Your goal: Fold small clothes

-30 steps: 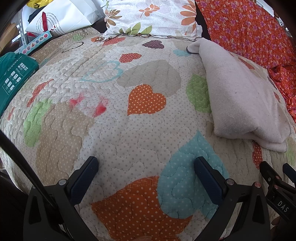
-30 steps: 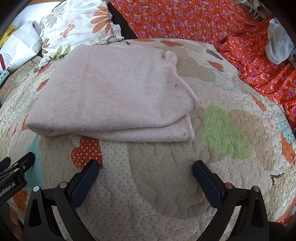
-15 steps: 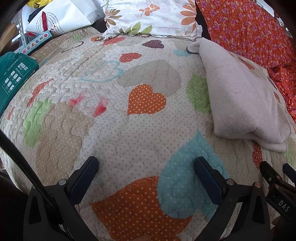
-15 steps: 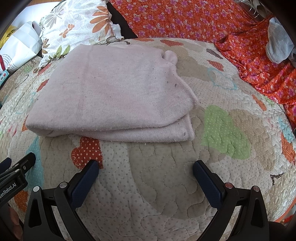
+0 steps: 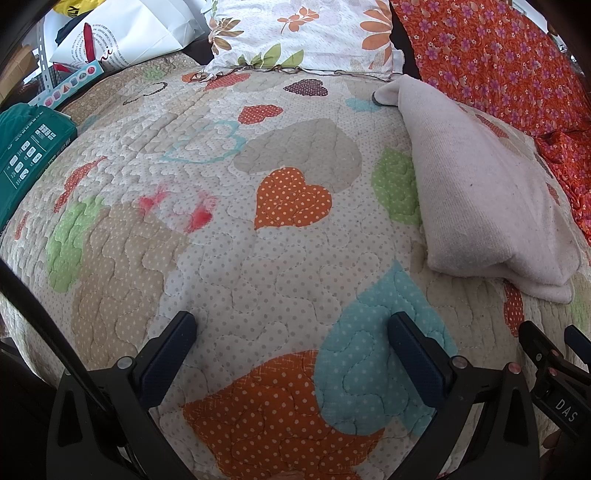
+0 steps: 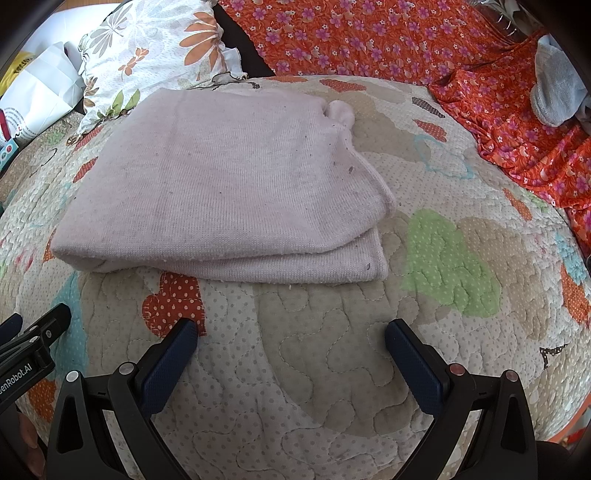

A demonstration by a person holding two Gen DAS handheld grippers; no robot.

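Observation:
A pale pink knitted garment (image 6: 229,184) lies folded flat on the heart-patterned quilt (image 6: 332,369), straight ahead of my right gripper (image 6: 290,332). That gripper is open and empty, a short way in front of the fold's near edge. In the left wrist view the same garment (image 5: 480,199) lies at the right. My left gripper (image 5: 291,325) is open and empty over bare quilt (image 5: 221,258), to the left of the garment. Each gripper's side shows at the edge of the other's view.
A floral pillow (image 5: 306,33) and a white paper bag (image 5: 125,33) sit at the back. A green box (image 5: 26,155) lies at the far left. Orange flowered fabric (image 6: 406,40) covers the back and right, with a grey cloth (image 6: 557,92) on it.

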